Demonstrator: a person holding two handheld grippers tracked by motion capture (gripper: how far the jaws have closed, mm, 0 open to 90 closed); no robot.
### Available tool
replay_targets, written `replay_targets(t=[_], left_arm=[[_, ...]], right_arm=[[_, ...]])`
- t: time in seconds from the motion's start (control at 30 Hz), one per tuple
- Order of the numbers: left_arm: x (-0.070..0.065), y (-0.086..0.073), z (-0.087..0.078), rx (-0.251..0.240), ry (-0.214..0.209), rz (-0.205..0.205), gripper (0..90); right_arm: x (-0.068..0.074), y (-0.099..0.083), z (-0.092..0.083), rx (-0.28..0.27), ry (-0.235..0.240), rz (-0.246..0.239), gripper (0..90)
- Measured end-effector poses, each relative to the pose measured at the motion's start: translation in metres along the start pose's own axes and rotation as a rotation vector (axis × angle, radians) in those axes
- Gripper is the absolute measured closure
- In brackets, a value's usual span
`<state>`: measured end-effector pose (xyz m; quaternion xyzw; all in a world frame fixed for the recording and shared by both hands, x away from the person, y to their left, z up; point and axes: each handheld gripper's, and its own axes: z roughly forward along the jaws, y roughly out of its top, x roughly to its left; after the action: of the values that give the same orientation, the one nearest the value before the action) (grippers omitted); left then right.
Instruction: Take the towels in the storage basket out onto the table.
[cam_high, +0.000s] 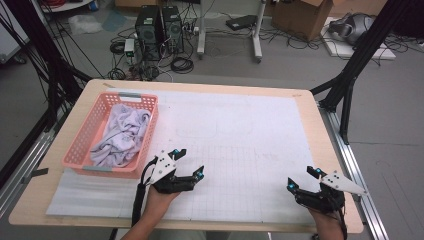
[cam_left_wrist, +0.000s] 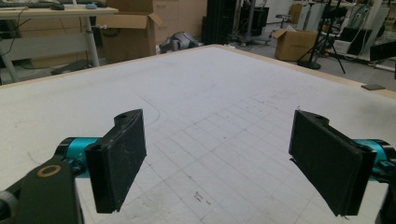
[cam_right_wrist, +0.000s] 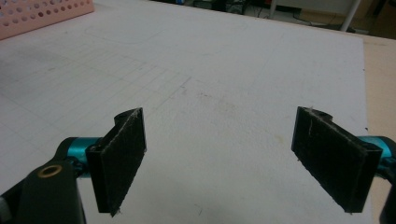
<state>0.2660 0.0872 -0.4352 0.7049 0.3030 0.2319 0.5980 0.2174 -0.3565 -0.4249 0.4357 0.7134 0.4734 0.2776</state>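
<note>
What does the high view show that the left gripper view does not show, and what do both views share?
High view: a pink basket with a crumpled pale cloth in it, plus both hands, with the left gripper and the right gripper.

Left gripper view: the left gripper's two black pads close up, standing wide apart with nothing between them.

Both: the white gridded mat on the table.
</note>
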Motion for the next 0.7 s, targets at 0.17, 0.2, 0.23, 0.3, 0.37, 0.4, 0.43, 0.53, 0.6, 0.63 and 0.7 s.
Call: replay_targets(t=[0.17, 0.2, 0.23, 0.3, 0.37, 0.4, 0.43, 0.53, 0.6, 0.63, 0.7], left_arm=[[-0.0011, 0.0004, 0.0004, -0.001, -0.008, 0.003, 18.8], [-0.0009, 0.0006, 0.0003, 0.002, -0.009, 0.004, 18.8], [-0.0007, 0.0009, 0.0001, -0.001, -0.002, -0.004, 18.8], [-0.0015, 0.0009, 0.0004, -0.001, -0.008, -0.007, 18.7], [-0.0033, 0.0013, 0.0002, -0.002, -0.005, -0.005, 18.8], [-0.0033, 0.0013, 0.0002, -0.002, -0.005, -0.005, 18.7], [-0.0043, 0.0021, -0.0007, -0.002, -0.004, -0.002, 18.9], [-0.0044, 0.0024, -0.0017, -0.001, 0.002, 0.001, 18.9], [-0.0039, 0.0027, -0.002, -0.003, 0.002, 0.002, 19.0], [-0.0033, 0.0029, -0.0019, -0.005, 0.005, 0.003, 19.0], [-0.002, 0.0029, -0.0018, -0.004, 0.003, 0.001, 19.0]], right_arm=[[-0.0009, -0.0016, 0.0015, 0.008, 0.003, 0.001, 16.6], [-0.0009, -0.0017, 0.0019, 0.009, 0.006, 0.004, 16.6], [-0.0009, -0.0017, 0.0019, 0.009, 0.006, 0.004, 16.6], [-0.0013, -0.0021, 0.0026, 0.008, 0.006, 0.009, 16.6], [-0.0009, -0.002, 0.0021, 0.007, 0.007, 0.013, 16.6], [-0.0009, -0.002, 0.002, 0.006, 0.009, 0.014, 16.6], [-0.0011, -0.002, 0.002, 0.006, 0.011, 0.014, 16.6], [-0.0023, -0.0028, 0.0021, 0.004, 0.011, 0.019, 16.6], [-0.0024, -0.0029, 0.0021, 0.005, 0.01, 0.017, 16.6], [-0.002, -0.003, 0.0021, 0.011, 0.012, 0.015, 16.6], [-0.0018, -0.0035, 0.0035, 0.01, 0.014, 0.005, 16.6]])
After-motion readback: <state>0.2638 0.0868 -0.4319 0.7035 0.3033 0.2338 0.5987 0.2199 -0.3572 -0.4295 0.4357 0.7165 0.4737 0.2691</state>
